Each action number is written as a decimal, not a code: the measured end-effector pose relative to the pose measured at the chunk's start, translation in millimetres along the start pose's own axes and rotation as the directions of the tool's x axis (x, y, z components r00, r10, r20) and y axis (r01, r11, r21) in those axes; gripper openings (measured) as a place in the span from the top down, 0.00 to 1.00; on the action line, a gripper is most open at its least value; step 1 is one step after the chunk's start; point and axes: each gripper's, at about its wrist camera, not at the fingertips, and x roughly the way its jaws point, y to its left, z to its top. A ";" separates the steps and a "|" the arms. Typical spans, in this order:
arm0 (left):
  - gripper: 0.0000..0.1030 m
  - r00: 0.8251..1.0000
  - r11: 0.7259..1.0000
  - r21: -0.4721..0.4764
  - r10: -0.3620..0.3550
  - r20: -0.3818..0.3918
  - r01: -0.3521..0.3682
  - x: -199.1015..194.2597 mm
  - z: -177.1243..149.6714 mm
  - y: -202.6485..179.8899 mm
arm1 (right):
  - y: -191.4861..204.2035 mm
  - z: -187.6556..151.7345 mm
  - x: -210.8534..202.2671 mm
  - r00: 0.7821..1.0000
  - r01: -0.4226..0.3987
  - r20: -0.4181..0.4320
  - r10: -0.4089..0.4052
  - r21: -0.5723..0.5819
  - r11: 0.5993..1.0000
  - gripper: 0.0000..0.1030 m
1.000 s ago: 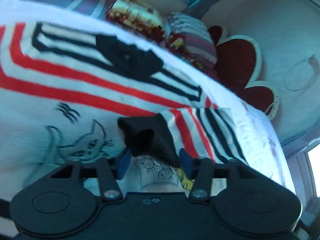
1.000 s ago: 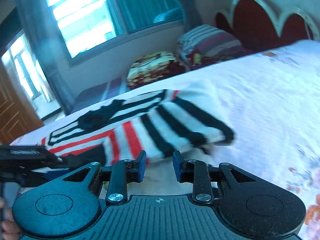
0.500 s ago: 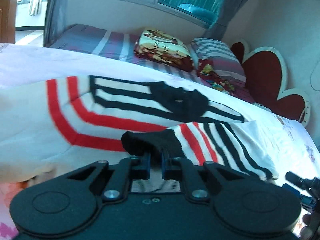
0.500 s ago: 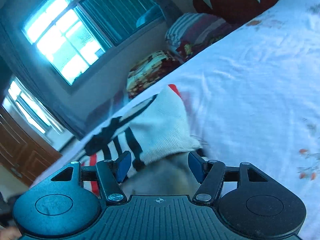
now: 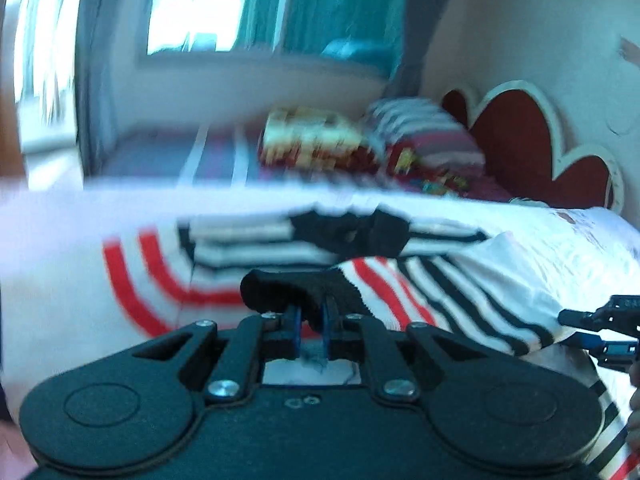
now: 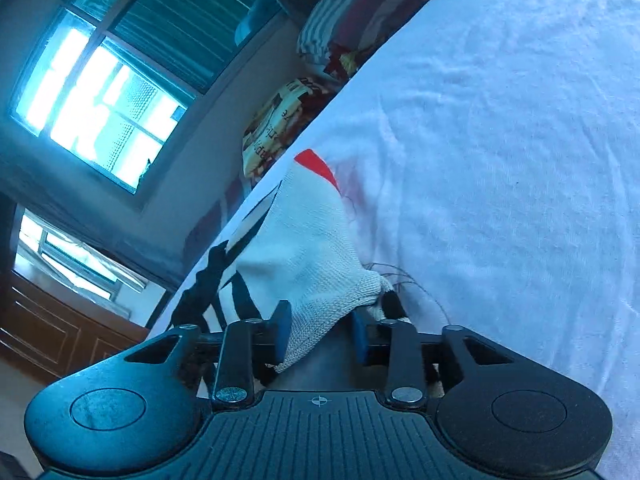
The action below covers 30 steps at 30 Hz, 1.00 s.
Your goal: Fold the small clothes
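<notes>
Since earlier, left gripper (image 5: 311, 316) clamped onto sweater (image 5: 460, 280) black cuff; right gripper (image 6: 320, 330) closing on its white corner. White bedsheet (image 6: 500, 160) underneath, window (image 6: 100, 100) at 10 o'clock, red headboard (image 5: 516, 140) at 2.

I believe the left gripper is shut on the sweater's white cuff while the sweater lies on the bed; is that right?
Not quite: the cuff in the left gripper is black, not white, as the left wrist view shows. The rest holds: the gripper is shut on it, and the sweater lies on the bed.

Blown-out window (image 6: 100, 92) glare, blurred left view
</notes>
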 end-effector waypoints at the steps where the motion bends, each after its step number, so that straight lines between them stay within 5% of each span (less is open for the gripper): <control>1: 0.91 1.000 1.000 0.021 0.003 0.004 -0.003 0.7 -0.5 -3.6 | -1.9 -0.3 -0.8 1.000 0.006 -0.001 -0.006 -0.004 1.000 0.72; 4: 0.91 0.975 0.998 -0.010 0.055 -0.217 -0.058 36.1 -18.6 5.7 | -0.3 -9.1 1.3 1.000 0.016 0.003 -0.016 -0.012 1.000 0.77; 9: 0.90 0.977 0.998 -0.043 0.036 -0.210 -0.046 33.6 -23.3 9.6 | 6.3 -11.4 3.4 0.997 0.070 -0.004 -0.071 -0.102 0.992 0.89; 11: 0.68 0.974 0.996 -0.067 0.041 -0.223 -0.057 32.6 -20.1 15.3 | 12.7 -11.0 4.1 0.995 0.091 -0.018 -0.095 -0.156 0.984 0.89; 13: 0.50 0.974 0.989 -0.058 0.120 -0.192 -0.133 18.8 -17.1 23.6 | 23.4 -11.5 -3.9 0.989 0.133 -0.026 -0.143 -0.235 0.963 0.88; 15: 0.51 0.981 0.989 -0.018 0.142 -0.129 -0.145 7.0 -12.2 21.1 | 36.4 -12.2 -25.5 0.990 0.141 0.051 -0.131 -0.321 0.937 0.88; 19: 0.46 0.993 0.996 0.068 0.056 -0.101 -0.049 20.5 3.1 -18.7 | 62.1 -11.7 -10.8 0.987 0.163 0.088 -0.138 -0.498 0.852 0.88; 21: 0.39 0.991 0.998 0.063 0.013 -0.135 -0.005 45.6 1.3 -36.6 | 61.9 -15.9 14.9 0.981 0.183 0.054 -0.184 -0.551 0.814 0.88; 23: 0.37 0.974 0.996 0.088 0.044 -0.222 -0.025 74.1 -9.8 -42.9 | 54.5 -22.4 30.2 0.974 0.195 0.030 -0.223 -0.606 0.771 0.89; 27: 0.39 0.993 0.994 0.107 0.027 -0.115 -0.015 63.8 4.6 -51.3 | 57.0 -5.5 18.7 0.988 0.149 0.059 -0.142 -0.598 0.787 0.88; 30: 0.37 0.992 0.992 0.123 0.006 -0.126 0.010 82.2 18.7 -65.7 | 62.4 15.8 49.1 0.988 0.151 0.060 -0.144 -0.592 0.792 0.88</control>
